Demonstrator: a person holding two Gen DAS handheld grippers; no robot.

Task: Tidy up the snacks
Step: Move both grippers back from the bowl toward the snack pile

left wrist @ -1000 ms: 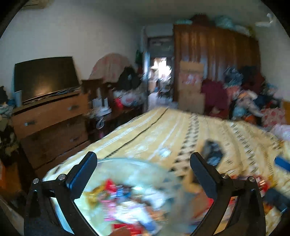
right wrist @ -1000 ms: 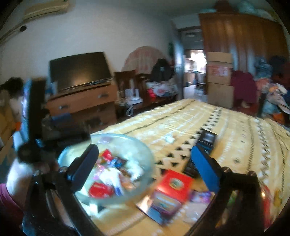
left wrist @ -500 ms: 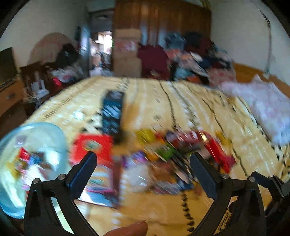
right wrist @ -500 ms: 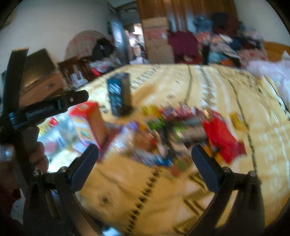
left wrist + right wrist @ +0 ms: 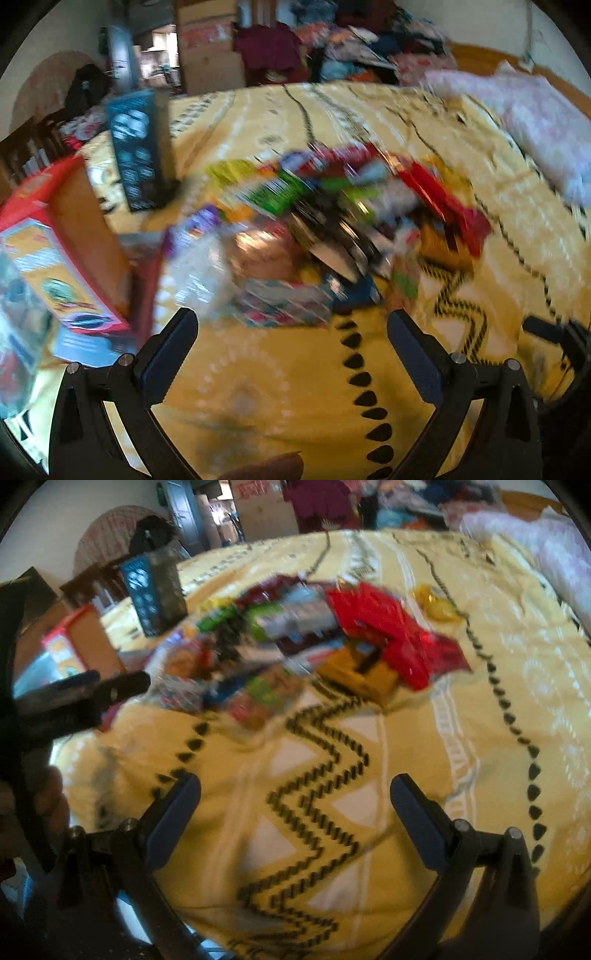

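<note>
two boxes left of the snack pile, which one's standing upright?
The dark blue box, farther back on the bedspread, stands upright on its end. The red and orange box nearer the left claw leans tilted.

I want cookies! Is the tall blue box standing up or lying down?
Standing up. The blue box rises on its short end from the yellow bedspread, beside the snack pile.

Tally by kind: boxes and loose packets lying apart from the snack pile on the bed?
Tall dark blue cardboard box: 1
Red and orange cardboard box: 1
Loose yellow packet: 1
Total: 3. Blurred snack pile not countable.
</note>
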